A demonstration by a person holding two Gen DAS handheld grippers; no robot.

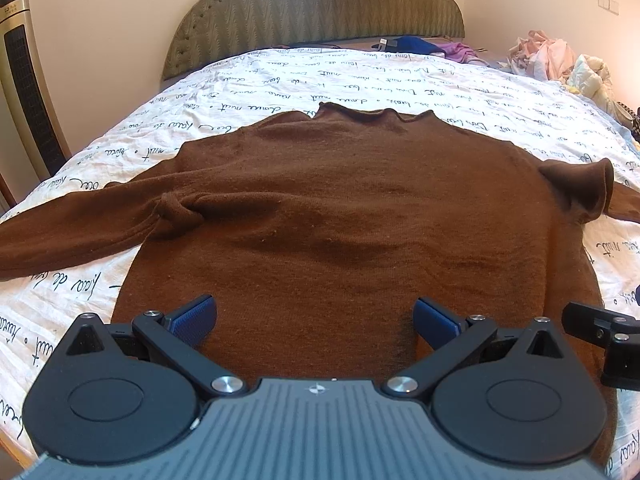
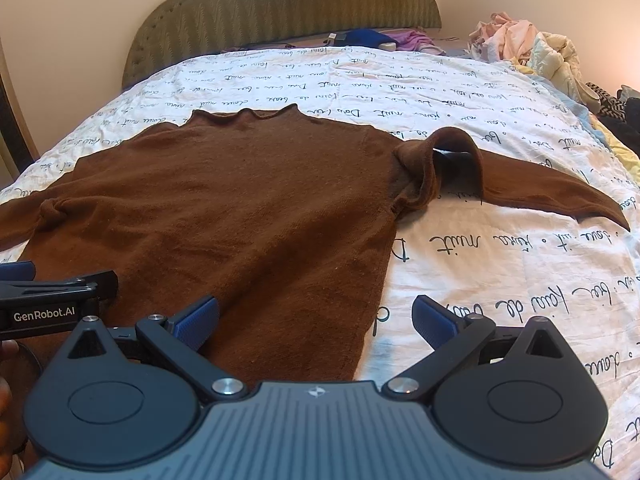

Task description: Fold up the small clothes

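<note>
A brown knit sweater (image 1: pixel 340 216) lies flat on the bed, collar toward the headboard, both sleeves spread out. It also shows in the right wrist view (image 2: pixel 240 208). Its left sleeve (image 1: pixel 68 236) bunches at the armpit. Its right sleeve (image 2: pixel 540 188) has a raised fold near the shoulder. My left gripper (image 1: pixel 314 318) is open and empty above the sweater's hem. My right gripper (image 2: pixel 316 318) is open and empty over the hem's right edge. Each gripper shows at the edge of the other's view.
The bed has a white cover with black script (image 2: pixel 500 280) and a green padded headboard (image 1: pixel 316 12). A pile of light clothes (image 2: pixel 528 48) lies at the far right. Blue and purple items (image 2: pixel 380 38) lie by the headboard. A tall fan unit (image 1: pixel 24 80) stands left.
</note>
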